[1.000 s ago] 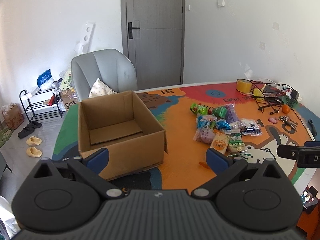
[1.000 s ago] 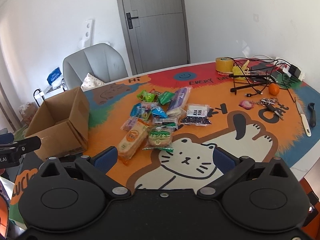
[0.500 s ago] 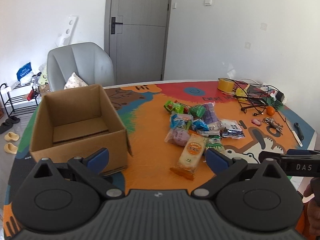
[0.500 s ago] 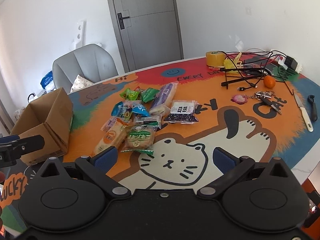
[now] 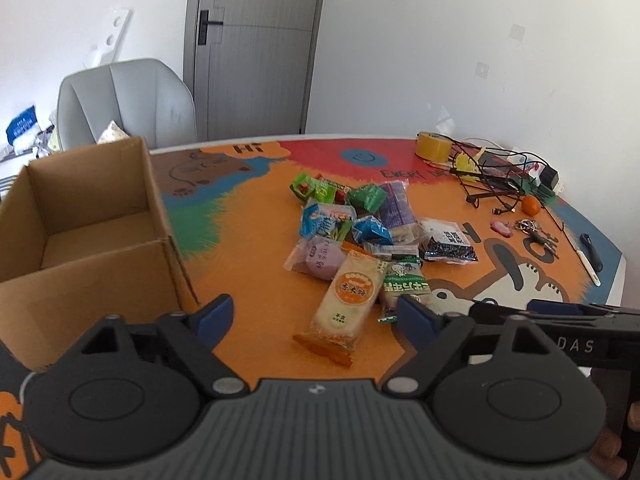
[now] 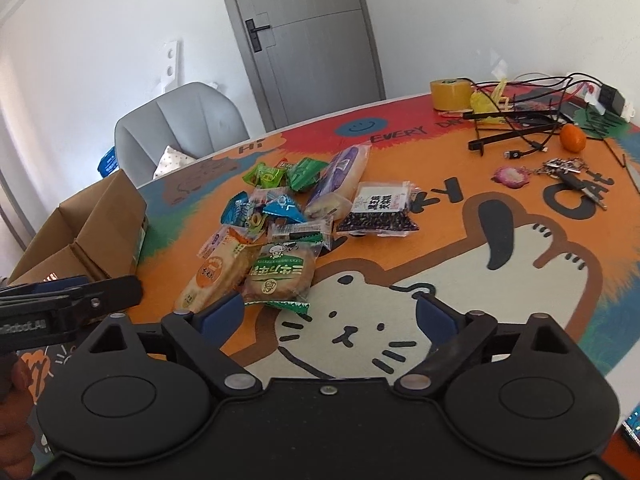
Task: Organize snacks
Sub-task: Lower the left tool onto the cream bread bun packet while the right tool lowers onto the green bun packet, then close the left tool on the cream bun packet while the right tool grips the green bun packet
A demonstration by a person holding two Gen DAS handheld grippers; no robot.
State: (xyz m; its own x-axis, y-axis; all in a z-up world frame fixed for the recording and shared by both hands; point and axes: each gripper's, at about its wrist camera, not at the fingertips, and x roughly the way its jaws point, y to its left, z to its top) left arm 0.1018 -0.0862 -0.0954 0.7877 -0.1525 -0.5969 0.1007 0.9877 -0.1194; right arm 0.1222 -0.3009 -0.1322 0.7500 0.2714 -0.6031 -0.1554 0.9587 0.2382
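Observation:
A pile of snack packets lies mid-table: an orange-labelled cracker pack [image 5: 349, 300] [image 6: 218, 274], a green-labelled pack [image 5: 404, 286] [image 6: 280, 276], a purple pack [image 5: 320, 258], blue packets [image 5: 326, 218] [image 6: 256, 210], green packets [image 5: 316, 190] [image 6: 286, 174] and a black seed bag [image 5: 450, 242] [image 6: 378, 214]. An open, empty cardboard box [image 5: 86, 226] [image 6: 86, 236] stands at the left. My left gripper [image 5: 312, 318] is open and empty, just short of the cracker pack. My right gripper [image 6: 330, 312] is open and empty, near the green-labelled pack.
At the table's far right lie a yellow tape roll [image 5: 434, 146] [image 6: 450, 94], black cables [image 5: 492, 186] [image 6: 524, 120], an orange fruit [image 5: 531, 205] [image 6: 573, 137], keys [image 5: 536, 232] [image 6: 568, 172] and a knife [image 5: 588, 256]. A grey chair [image 5: 124, 106] [image 6: 180, 128] stands behind the table.
Both grippers have moved closer to the snack pile. The left view has swung right, so the box has shifted to the left edge. Both stay open.

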